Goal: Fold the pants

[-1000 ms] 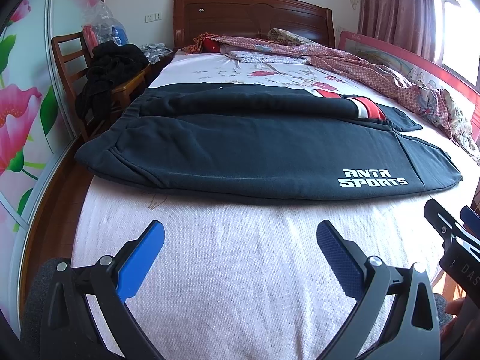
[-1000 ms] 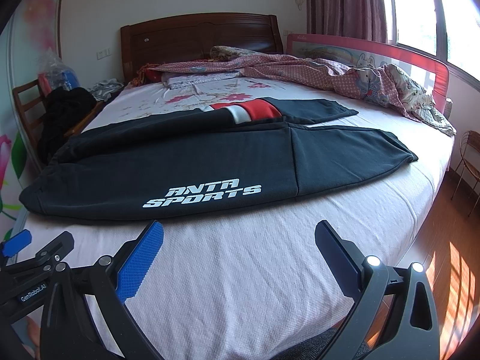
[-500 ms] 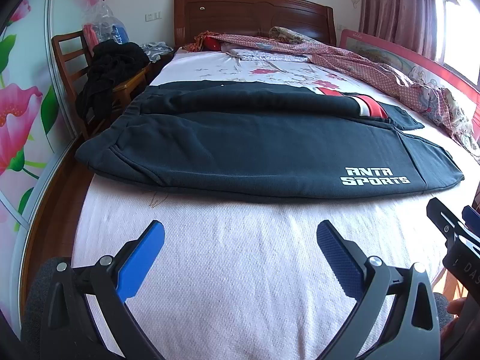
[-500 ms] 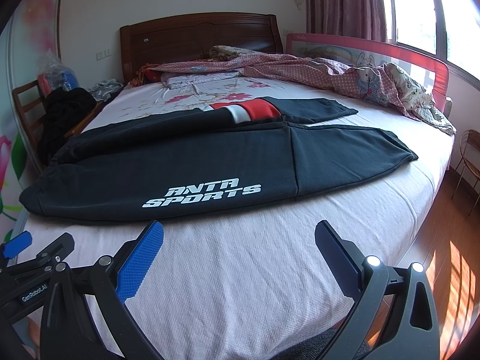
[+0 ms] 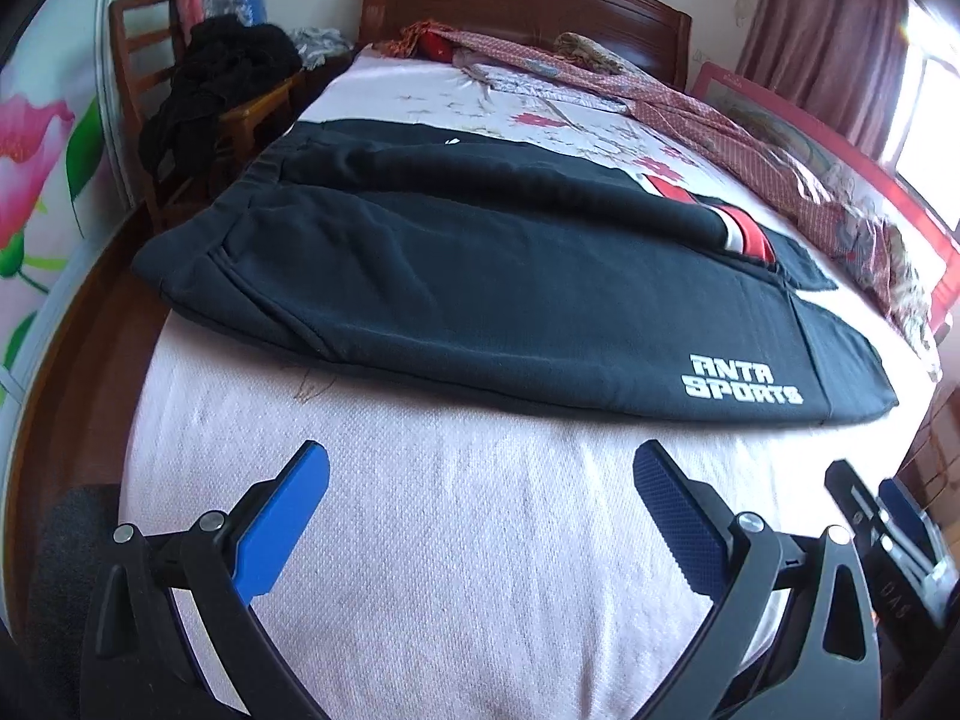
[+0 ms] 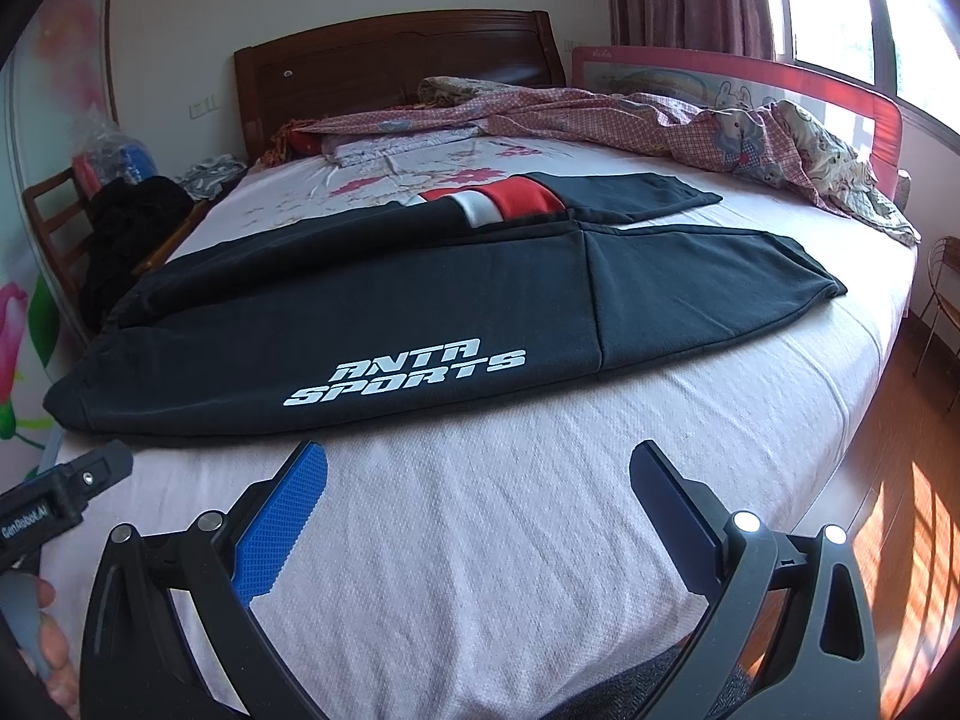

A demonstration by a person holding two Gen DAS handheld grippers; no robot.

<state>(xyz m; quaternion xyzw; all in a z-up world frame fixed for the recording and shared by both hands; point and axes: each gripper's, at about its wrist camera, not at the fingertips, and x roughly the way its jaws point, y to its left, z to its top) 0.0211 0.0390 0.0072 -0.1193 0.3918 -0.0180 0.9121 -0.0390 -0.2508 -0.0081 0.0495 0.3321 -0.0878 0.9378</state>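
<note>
The black pants (image 5: 510,294) lie lengthwise across the near half of the bed (image 5: 456,540), waistband toward its left edge, cuffs toward its right, the far leg partly rolled so a red-and-white stripe (image 6: 498,204) shows. Compared with a moment ago, my left view has tipped and swung toward the waistband end, while the cloth itself has not shifted; I read that as the start of my approach, with no fold made yet. My left gripper (image 5: 480,483) hangs over bare sheet by the near edge, fingers spread wide and empty. My right gripper (image 6: 477,480) is likewise spread, holding nothing, short of the "ANTA SPORTS" lettering (image 6: 408,378). Further out, a rumpled patterned quilt (image 6: 690,126) crowds the far right corner, near the cuffs but apart from them. A chair (image 5: 180,96) piled with dark clothes stands off the left edge. Nothing blocks my reach.
</note>
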